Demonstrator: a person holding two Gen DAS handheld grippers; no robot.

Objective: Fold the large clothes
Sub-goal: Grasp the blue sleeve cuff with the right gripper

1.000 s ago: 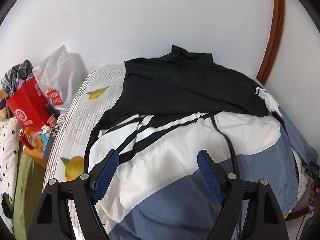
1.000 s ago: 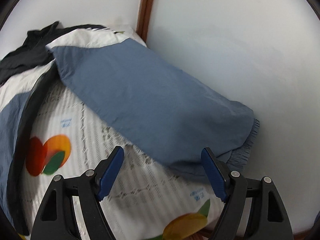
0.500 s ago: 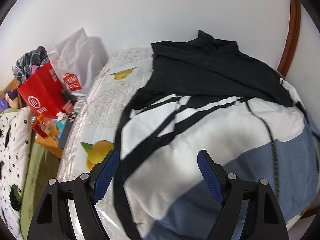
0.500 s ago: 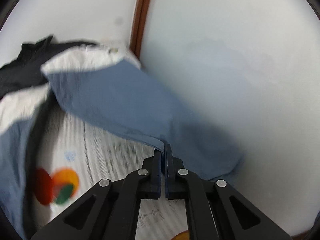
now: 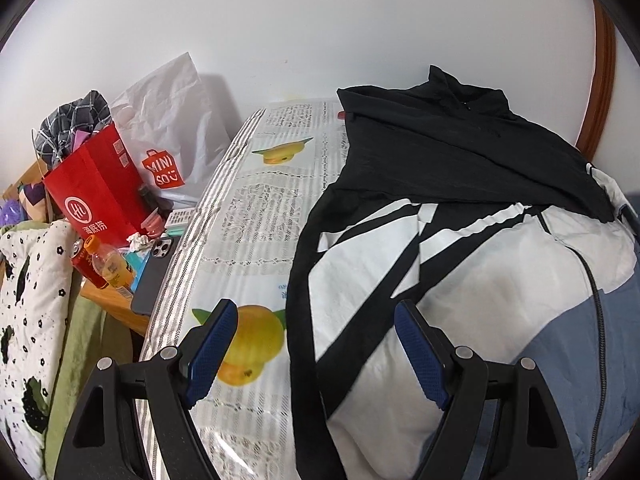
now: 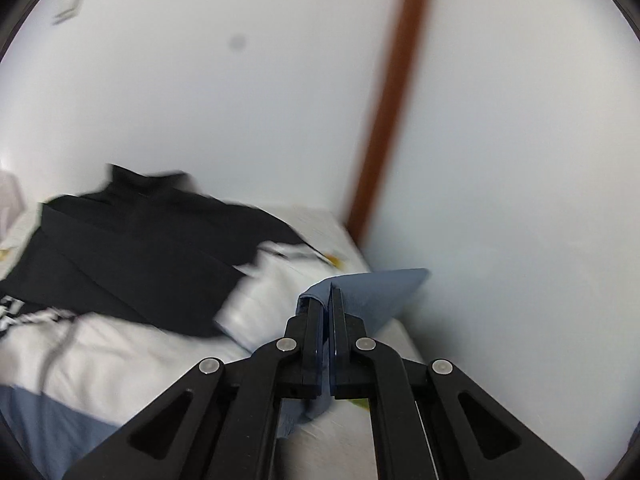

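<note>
Fingers of the right gripper (image 6: 329, 304) are pinched on the blue sleeve (image 6: 380, 292) of the jacket (image 5: 460, 280) spread on the bed (image 5: 256, 208); the left gripper (image 5: 312, 344) hovers wide, empty (over the black trim). Carry the sleeve flat across the chest, keeping it taut.

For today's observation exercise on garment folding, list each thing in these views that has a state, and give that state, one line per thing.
Jacket: spread on the bed, zipped, not yet folded.
Blue sleeve: lifted off the bed, pinched at its end.
Right gripper: shut on the blue sleeve.
Left gripper: open, empty, above the jacket's left edge.
Red paper bag: upright, stuffed with checked cloth.
Phone: lying face down beside the bed.
</note>
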